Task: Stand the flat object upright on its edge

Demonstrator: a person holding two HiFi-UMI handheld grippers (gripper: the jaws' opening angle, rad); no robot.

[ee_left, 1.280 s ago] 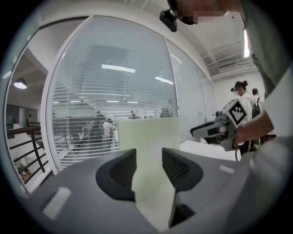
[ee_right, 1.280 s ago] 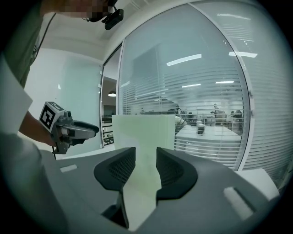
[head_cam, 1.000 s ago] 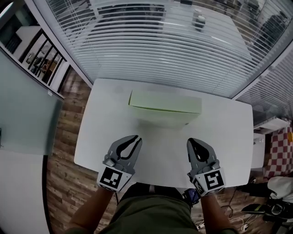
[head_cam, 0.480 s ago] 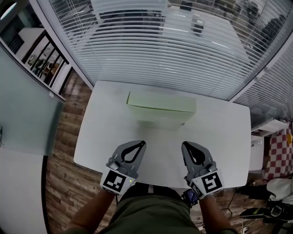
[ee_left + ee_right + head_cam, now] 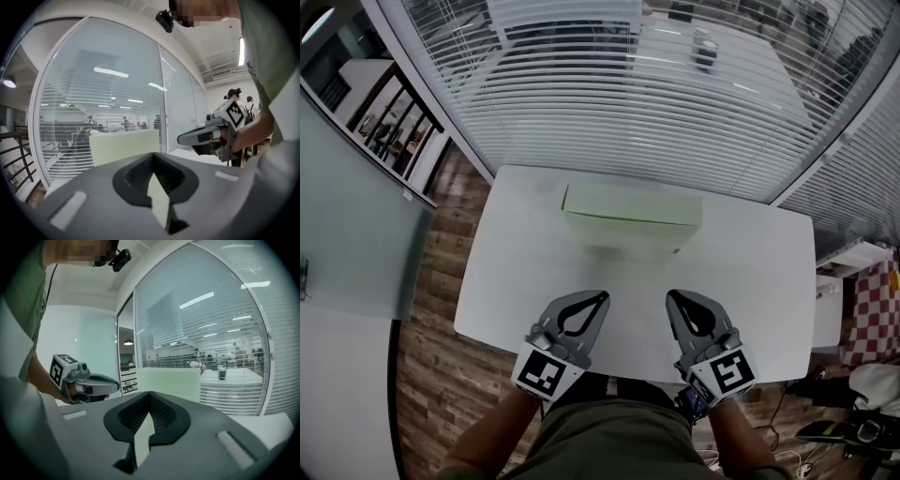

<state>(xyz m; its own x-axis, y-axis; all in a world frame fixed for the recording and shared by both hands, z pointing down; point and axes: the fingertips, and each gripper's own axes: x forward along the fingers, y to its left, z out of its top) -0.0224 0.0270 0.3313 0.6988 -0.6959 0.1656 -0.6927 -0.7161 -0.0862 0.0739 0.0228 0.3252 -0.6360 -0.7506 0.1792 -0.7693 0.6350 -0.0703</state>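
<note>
**Both tools closed and empty; pale green flat rectangular slab (image 5: 633, 217) upright on the white rectangular counter (image 5: 750, 272).**

In the head view, the slab stood on its long edge at the far middle of the counter. The left tool (image 5: 602, 298) and right tool (image 5: 671, 298) hung over the near edge, tips angled toward each other and well apart from the slab. In the left gripper view, that tool's jaws met with nothing between them. The slab rose upright beyond, with the right tool at the right. In the right gripper view, the jaws likewise met on nothing. The slab stood straight ahead, with the left tool at the left.
</note>
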